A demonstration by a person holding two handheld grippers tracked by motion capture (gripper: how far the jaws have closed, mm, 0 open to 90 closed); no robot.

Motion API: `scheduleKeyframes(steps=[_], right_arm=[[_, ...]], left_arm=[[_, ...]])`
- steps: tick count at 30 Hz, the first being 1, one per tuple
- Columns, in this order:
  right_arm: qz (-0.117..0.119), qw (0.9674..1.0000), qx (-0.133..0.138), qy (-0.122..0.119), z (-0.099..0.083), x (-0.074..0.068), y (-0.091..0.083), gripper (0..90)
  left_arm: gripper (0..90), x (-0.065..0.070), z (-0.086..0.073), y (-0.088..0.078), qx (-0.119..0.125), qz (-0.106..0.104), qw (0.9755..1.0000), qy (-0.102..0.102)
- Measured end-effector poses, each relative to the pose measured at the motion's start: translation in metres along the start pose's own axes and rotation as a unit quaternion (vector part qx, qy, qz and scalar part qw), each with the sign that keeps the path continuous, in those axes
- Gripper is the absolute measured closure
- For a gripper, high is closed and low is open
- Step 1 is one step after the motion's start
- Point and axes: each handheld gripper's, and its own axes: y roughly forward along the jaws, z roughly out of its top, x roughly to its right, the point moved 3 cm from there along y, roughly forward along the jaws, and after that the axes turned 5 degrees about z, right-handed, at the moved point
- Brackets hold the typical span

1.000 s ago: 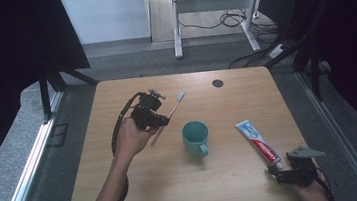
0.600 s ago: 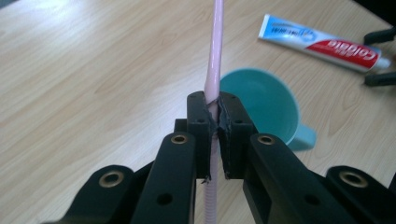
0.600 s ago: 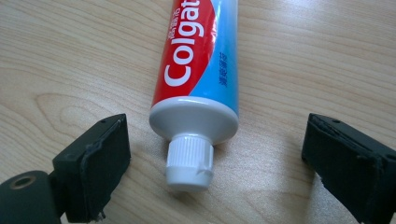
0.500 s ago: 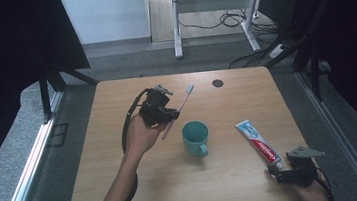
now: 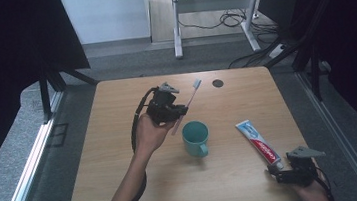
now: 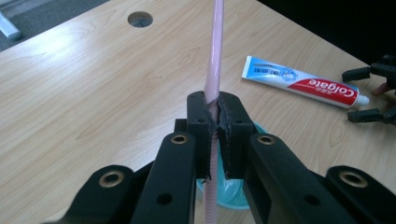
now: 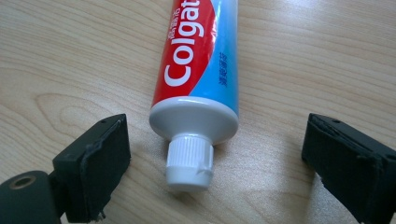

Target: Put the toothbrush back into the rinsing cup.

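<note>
Nearest you, your right gripper [image 5: 280,173] rests at the table's [image 5: 125,186] front edge with its jaws wide apart and holding nothing, the white cap of the Colgate toothpaste tube [image 7: 198,88] lying flat between the pads untouched. Farther out, your left gripper [image 6: 214,122] clamps the pink toothbrush [image 5: 187,105] mid-handle, carried above the table just behind the teal cup [image 5: 195,138]; judged from this, the brush is being brought to the cup, and the next move calls for tipping it handle-down over the rim before releasing. The high view shows the brush's bristled head, which the left gripper view crops, while that view shows the pads pinching the handle.
</note>
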Motion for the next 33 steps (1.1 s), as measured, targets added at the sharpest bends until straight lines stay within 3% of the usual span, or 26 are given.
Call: scheduleKeyframes(steps=[20,33], right_arm=[[0.0,1.0,0.0,0.001,0.0,0.0,0.0,7.4],[0.0,1.0,0.0,0.0,0.0,0.0,0.0,7.4]], left_arm=[[84.2,0.014,0.002,0.023,0.051,-0.012,0.9986,-0.007],[84.2,0.022,-0.009,0.042,0.072,-0.012,0.9973,0.006]])
